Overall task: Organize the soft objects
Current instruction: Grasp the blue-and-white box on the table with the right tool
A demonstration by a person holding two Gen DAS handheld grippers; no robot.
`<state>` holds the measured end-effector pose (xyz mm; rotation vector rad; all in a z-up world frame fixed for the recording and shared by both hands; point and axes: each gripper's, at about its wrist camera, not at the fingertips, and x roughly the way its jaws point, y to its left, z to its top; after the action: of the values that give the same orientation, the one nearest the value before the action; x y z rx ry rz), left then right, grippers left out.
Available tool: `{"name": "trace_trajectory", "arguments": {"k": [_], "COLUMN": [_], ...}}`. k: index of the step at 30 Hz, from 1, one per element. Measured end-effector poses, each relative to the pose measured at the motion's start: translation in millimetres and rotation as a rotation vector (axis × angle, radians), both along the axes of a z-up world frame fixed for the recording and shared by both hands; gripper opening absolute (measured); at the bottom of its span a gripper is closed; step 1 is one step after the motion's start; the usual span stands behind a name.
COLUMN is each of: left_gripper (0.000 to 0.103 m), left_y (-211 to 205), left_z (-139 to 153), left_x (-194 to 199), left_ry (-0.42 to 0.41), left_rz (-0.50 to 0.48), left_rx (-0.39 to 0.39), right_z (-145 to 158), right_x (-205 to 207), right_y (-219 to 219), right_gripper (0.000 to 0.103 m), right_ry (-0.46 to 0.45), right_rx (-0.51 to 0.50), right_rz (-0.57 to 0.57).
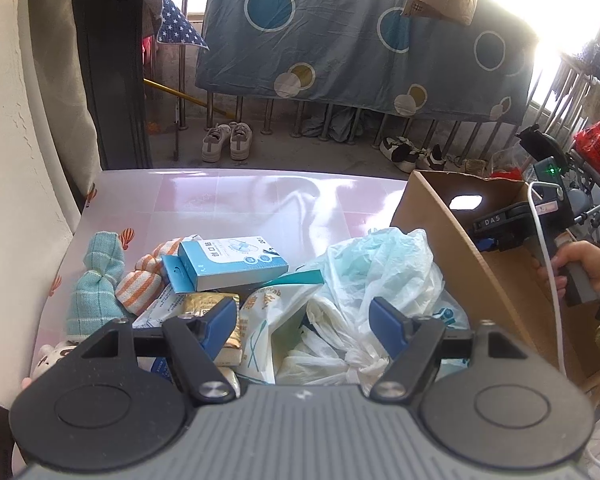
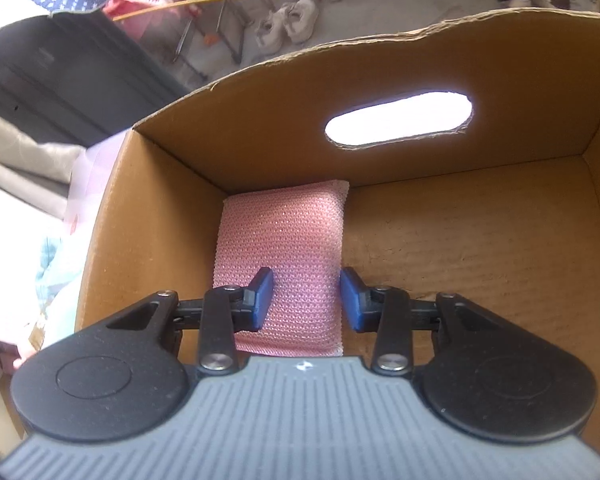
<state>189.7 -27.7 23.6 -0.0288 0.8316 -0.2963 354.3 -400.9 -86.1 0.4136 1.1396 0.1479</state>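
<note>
My left gripper (image 1: 304,326) hovers open over a pile on the pink table (image 1: 240,196), with a crumpled white plastic bag (image 1: 380,272) lying below and between its fingers. To the left of the bag lie a teal checked cloth pouch (image 1: 96,284), an orange striped pouch (image 1: 140,284), a blue-and-white carton (image 1: 232,264) and a gold packet (image 1: 204,306). My right gripper (image 2: 307,300) is inside the cardboard box (image 2: 480,240), open just above a pink mesh sponge (image 2: 288,240). The sponge rests on the box floor against the left wall, and the pads do not press it.
The cardboard box (image 1: 440,232) stands at the table's right end, and a hand (image 1: 580,264) holds the right gripper's handle over it. A small white plush (image 1: 56,356) sits at the table's near left edge. Shoes and a hung blue sheet (image 1: 340,40) are beyond the table.
</note>
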Motion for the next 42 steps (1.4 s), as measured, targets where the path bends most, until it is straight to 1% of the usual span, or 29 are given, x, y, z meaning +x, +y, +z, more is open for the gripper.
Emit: {"name": "trace_trajectory", "arguments": {"k": [1, 2, 3, 8, 11, 13, 15, 17, 19, 21, 24, 26, 29, 31, 36, 37, 38, 40, 42], "left_gripper": [0.078, 0.078, 0.079, 0.079, 0.079, 0.079, 0.079, 0.078, 0.076, 0.073, 0.066, 0.065, 0.065, 0.065, 0.066, 0.067, 0.067, 0.067, 0.067], "left_y": [2, 5, 9, 30, 44, 53, 60, 64, 64, 63, 64, 68, 76, 81, 82, 82, 81, 81, 80], "left_z": [1, 1, 2, 5, 8, 10, 11, 9, 4, -4, -22, -35, -53, -65, -90, -94, -99, -108, -111], "left_x": [-3, -5, -8, -18, -17, -12, -2, 11, 25, 42, 64, 80, 104, 122, 154, 158, 161, 169, 171], "left_ry": [-0.009, -0.016, -0.025, -0.065, -0.083, -0.088, -0.076, -0.048, -0.024, 0.001, 0.063, 0.114, 0.194, 0.241, 0.357, 0.369, 0.385, 0.415, 0.412], "left_rz": [0.006, 0.014, 0.022, 0.061, 0.087, 0.109, 0.128, 0.141, 0.152, 0.157, 0.168, 0.185, 0.215, 0.238, 0.259, 0.265, 0.271, 0.287, 0.303], "left_rx": [0.005, 0.010, 0.015, 0.030, 0.043, 0.042, 0.037, 0.039, 0.051, 0.064, 0.056, 0.022, -0.044, -0.076, -0.107, -0.115, -0.125, -0.140, -0.149], "right_z": [2, 4, 4, 27, 57, 78, 94, 107, 107, 98, 72, 49, 19, 5, -29, -38, -43, -45, -46], "right_x": [-2, -4, -13, -31, -41, -43, -43, -38, -23, -3, 29, 48, 74, 88, 109, 113, 114, 116, 115], "right_y": [-1, -3, -13, -24, -22, -10, 8, 35, 69, 100, 149, 168, 191, 200, 202, 203, 206, 208, 212], "right_gripper": [0.049, 0.062, 0.070, 0.073, 0.073, 0.073, 0.073, 0.073, 0.073, 0.072, 0.072, 0.072, 0.072, 0.072, 0.073, 0.073, 0.072, 0.073, 0.073], "right_ry": [0.002, 0.004, -0.003, -0.077, -0.147, -0.190, -0.215, -0.214, -0.183, -0.137, -0.027, 0.061, 0.151, 0.181, 0.256, 0.271, 0.272, 0.280, 0.285], "right_rx": [-0.006, -0.006, 0.005, 0.055, 0.118, 0.185, 0.254, 0.312, 0.372, 0.397, 0.383, 0.385, 0.366, 0.350, 0.351, 0.362, 0.395, 0.413, 0.417], "right_rz": [-0.018, -0.040, -0.065, -0.152, -0.168, -0.144, -0.092, -0.025, 0.036, 0.085, 0.133, 0.137, 0.130, 0.121, 0.097, 0.092, 0.090, 0.093, 0.104]}}
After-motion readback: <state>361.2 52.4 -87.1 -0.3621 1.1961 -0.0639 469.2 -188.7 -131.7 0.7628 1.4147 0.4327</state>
